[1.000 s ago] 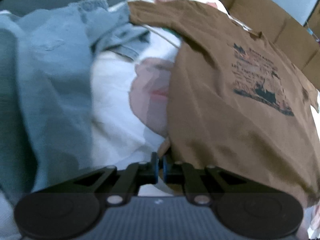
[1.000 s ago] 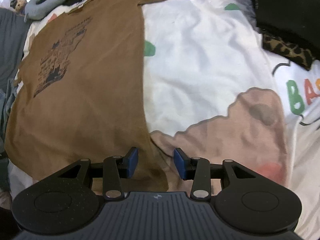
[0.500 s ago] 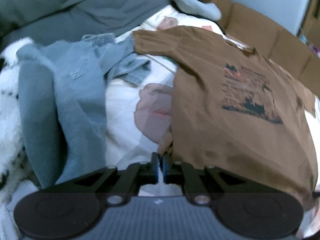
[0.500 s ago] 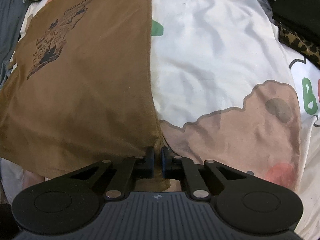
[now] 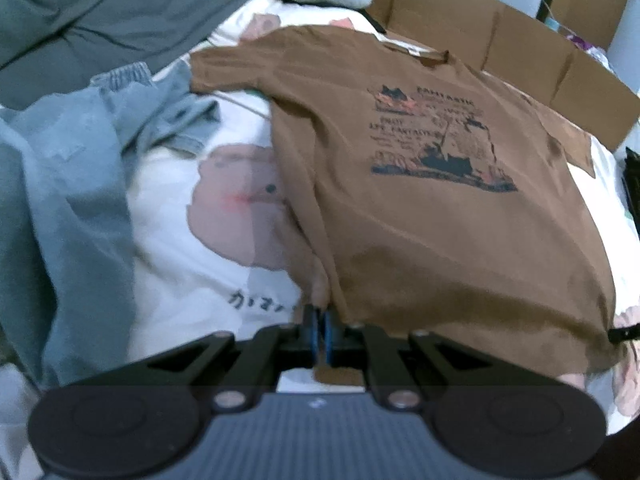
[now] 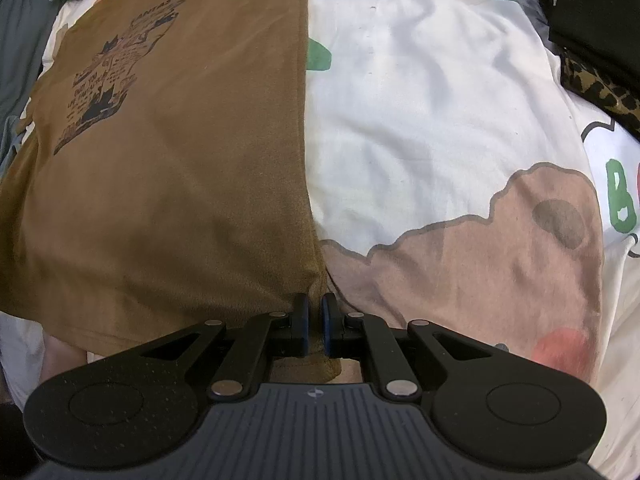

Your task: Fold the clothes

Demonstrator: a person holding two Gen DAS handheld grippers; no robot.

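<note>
Right wrist: claw (image 6: 314, 322) on shirt (image 6: 168, 168) hem.

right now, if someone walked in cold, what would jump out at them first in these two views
The brown graphic t-shirt spread flat across the cartoon-print bedsheet dominates both views, its dark print facing up. Each set of tongs is shut on a bottom corner of its hem: the left tongs on one corner, the right tongs on the other. A rumpled blue-grey garment is heaped to the left of the shirt.
</note>
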